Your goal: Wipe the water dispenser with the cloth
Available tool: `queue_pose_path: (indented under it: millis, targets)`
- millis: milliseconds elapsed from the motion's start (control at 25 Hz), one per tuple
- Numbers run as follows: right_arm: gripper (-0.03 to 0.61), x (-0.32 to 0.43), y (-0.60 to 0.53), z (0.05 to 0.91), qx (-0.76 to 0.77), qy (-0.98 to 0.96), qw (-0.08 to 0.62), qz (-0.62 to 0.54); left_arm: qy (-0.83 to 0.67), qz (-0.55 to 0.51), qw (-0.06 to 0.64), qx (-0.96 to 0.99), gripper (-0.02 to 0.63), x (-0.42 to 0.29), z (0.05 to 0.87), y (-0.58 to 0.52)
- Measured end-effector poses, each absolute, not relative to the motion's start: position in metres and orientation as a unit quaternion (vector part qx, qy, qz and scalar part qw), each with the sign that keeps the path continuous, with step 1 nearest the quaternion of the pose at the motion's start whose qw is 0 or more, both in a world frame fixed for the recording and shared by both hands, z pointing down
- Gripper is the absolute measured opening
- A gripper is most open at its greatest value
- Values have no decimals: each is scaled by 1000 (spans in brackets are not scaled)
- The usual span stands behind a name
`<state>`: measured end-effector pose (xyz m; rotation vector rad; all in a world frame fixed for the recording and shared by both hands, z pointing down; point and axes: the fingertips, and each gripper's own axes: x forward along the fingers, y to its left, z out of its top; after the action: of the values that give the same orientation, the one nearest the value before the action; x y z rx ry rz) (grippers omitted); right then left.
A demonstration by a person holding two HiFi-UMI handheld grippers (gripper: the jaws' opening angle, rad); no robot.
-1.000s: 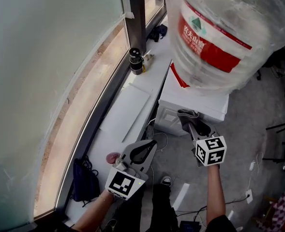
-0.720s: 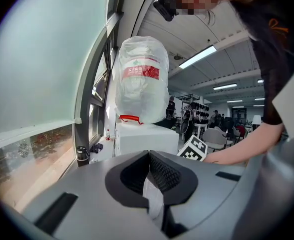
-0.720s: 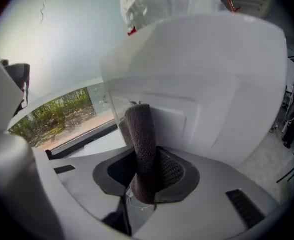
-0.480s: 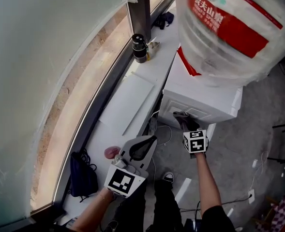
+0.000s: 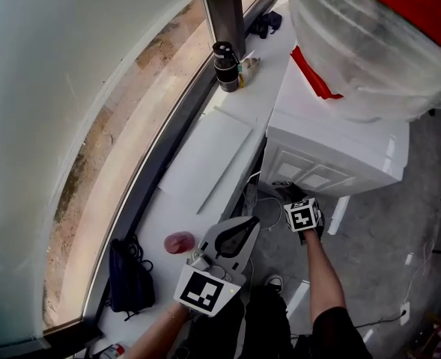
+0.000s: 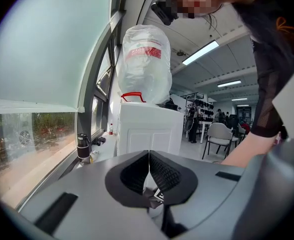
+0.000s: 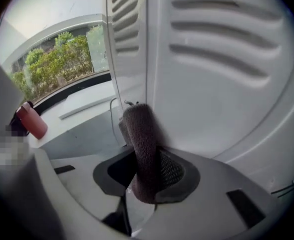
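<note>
The white water dispenser [image 5: 332,144] stands by the window ledge with a big clear bottle [image 5: 377,40] on top; it also shows in the left gripper view as the water dispenser [image 6: 149,131] with its bottle [image 6: 144,64]. My right gripper [image 5: 291,194] is shut on a grey-brown cloth [image 7: 142,144], pressed low against the dispenser's vented panel [image 7: 211,59]. In the head view the cloth [image 5: 289,191] lies just under the panel's louvres. My left gripper [image 5: 239,234] hangs back below the ledge, its jaws closed together on nothing, as the left gripper [image 6: 148,171] in its own view.
A long white window ledge [image 5: 205,163] runs along the left, bearing a dark flask [image 5: 224,66], a pink cup [image 5: 180,242] and a black bag [image 5: 130,271]. Cables [image 5: 261,208] trail on the grey floor beside the dispenser. Chairs [image 6: 219,136] stand in the room behind.
My right gripper with the cloth has slid down the dispenser's side panel, from near its top edge to below the louvres. The left gripper has stayed about where it was.
</note>
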<state>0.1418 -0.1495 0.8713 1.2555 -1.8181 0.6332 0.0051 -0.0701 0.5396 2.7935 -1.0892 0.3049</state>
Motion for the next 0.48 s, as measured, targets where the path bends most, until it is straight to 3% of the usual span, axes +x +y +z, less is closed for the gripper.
queue_pose_path:
  millis: [280,480]
  targets:
    - [109,142,-147,917,497,-709,424,265,-360,104,57,925,18,2,558,-72]
    - [108,144,-142,881,498,-720,412,252,-361,110,82,922,18,0,557,-71]
